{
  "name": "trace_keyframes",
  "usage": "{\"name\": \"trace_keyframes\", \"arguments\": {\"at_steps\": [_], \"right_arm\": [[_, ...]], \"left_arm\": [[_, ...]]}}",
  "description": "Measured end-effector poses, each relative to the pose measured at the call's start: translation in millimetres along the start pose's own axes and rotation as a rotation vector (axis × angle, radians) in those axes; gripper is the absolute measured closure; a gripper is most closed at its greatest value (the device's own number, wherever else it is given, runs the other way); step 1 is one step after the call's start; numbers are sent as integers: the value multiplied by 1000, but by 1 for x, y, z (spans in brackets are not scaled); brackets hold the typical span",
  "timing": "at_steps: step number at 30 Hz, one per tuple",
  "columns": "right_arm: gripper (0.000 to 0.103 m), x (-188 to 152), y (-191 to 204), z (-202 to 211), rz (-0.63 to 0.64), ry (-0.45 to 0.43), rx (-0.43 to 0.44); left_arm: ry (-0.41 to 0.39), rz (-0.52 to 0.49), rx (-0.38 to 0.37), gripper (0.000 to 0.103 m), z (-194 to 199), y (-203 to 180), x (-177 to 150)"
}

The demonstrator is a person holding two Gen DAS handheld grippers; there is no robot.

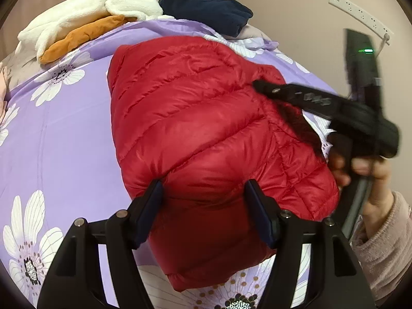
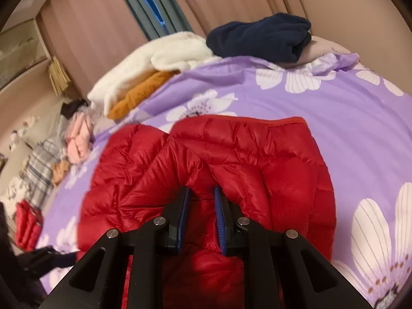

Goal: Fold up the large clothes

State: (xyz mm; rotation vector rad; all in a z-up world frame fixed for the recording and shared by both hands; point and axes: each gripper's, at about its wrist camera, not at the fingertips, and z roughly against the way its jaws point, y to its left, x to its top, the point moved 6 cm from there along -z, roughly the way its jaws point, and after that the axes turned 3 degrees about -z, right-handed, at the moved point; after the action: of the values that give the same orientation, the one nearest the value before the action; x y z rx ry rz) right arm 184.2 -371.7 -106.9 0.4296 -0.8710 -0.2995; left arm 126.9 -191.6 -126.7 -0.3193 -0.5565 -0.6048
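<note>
We're working on a red puffer jacket [image 1: 206, 134] that's lying bunched up in the middle of the bed, on a purple floral duvet [image 1: 64, 134]. It's looking light, squishy and pretty slick, so we're guessing it's going to spring back and slide rather than hold a crease. Our right gripper [image 2: 202, 206] is pinching a ridge of the quilted shell, jaws nearly closed on it. Our left gripper [image 1: 203, 206] is sitting with jaws spread around the near edge, pads not pressing. We're thinking seams and hems are the best spots to grab, since the puffy panels just squash flat.
</note>
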Motion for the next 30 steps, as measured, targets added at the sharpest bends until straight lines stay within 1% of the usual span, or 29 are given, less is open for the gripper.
{"name": "trace_keyframes", "arguments": {"at_steps": [3,6,8,12,16,20,24,30], "right_arm": [[86,0,9,25,15,-33,21],[86,-6,20,47,69,-54,25],[86,-14,28,59,108,-58,29],[86,-32,39,69,172,-51,34],[86,-49,36,58,194,-10,9],[86,-59,26,39,181,36,-19],[86,-65,19,25,143,52,5],[86,-67,18,27,126,58,15]], "left_arm": [[3,7,3,37,2,1,0],[2,17,5,37,3,0,0],[1,19,7,37,4,0,-1],[2,21,11,37,3,-1,0],[6,20,15,37,3,-2,-1],[8,7,22,37,1,-3,-4],[13,9,28,35,-1,-2,-6],[13,30,21,34,4,3,-7]]}}
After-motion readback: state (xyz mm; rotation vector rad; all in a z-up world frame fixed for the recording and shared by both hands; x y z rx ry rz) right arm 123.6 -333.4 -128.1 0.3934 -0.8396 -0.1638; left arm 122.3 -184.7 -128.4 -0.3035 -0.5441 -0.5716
